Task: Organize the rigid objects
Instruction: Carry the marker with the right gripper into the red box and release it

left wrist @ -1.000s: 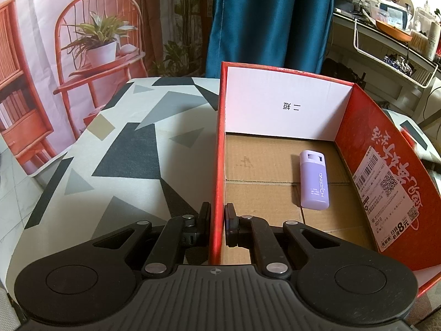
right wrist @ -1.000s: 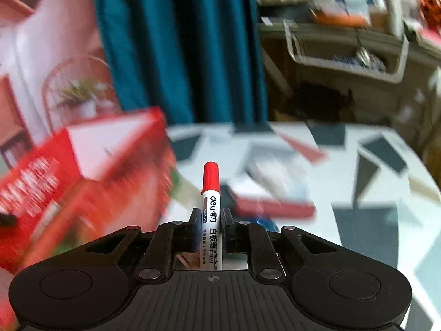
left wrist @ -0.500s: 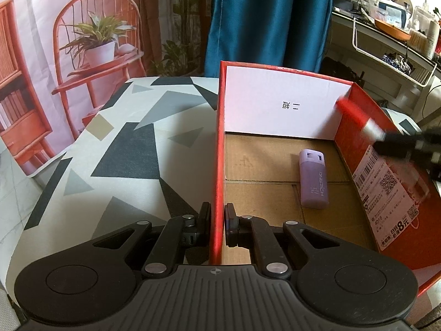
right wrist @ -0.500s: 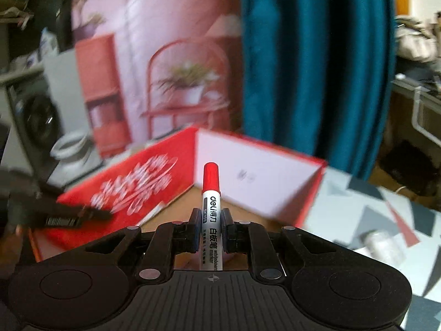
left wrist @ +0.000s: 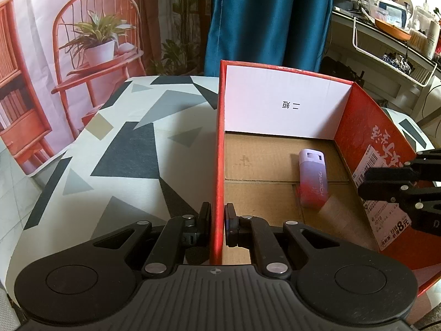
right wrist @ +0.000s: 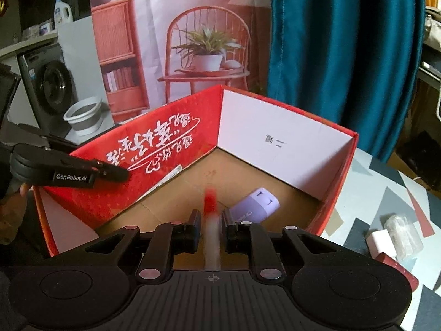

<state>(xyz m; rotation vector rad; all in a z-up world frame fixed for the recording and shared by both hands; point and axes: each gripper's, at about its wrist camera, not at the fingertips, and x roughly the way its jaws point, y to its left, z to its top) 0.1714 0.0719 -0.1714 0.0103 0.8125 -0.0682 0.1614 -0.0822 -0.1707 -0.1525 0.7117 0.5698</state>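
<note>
A red cardboard box (left wrist: 355,127) with a brown floor stands on the patterned table. My left gripper (left wrist: 217,223) is shut on the box's left wall (left wrist: 216,193). A lilac rectangular object (left wrist: 314,179) lies on the box floor; it also shows in the right wrist view (right wrist: 256,204). My right gripper (right wrist: 210,224) hangs over the box with its jaws parted. A red-capped white marker (right wrist: 210,220) is a blurred streak between the fingers, dropping into the box. The right gripper shows at the right edge of the left wrist view (left wrist: 397,184).
A white roll and a clear wrapped item (right wrist: 399,237) lie on the table right of the box, beside a dark red object (right wrist: 397,270). The left gripper shows in the right wrist view (right wrist: 69,169). Teal curtain and a printed backdrop stand behind.
My right gripper has moved over the box and opened its jaws. The marker, firmly held before, now falls blurred between the fingers. The left gripper has not moved.
</note>
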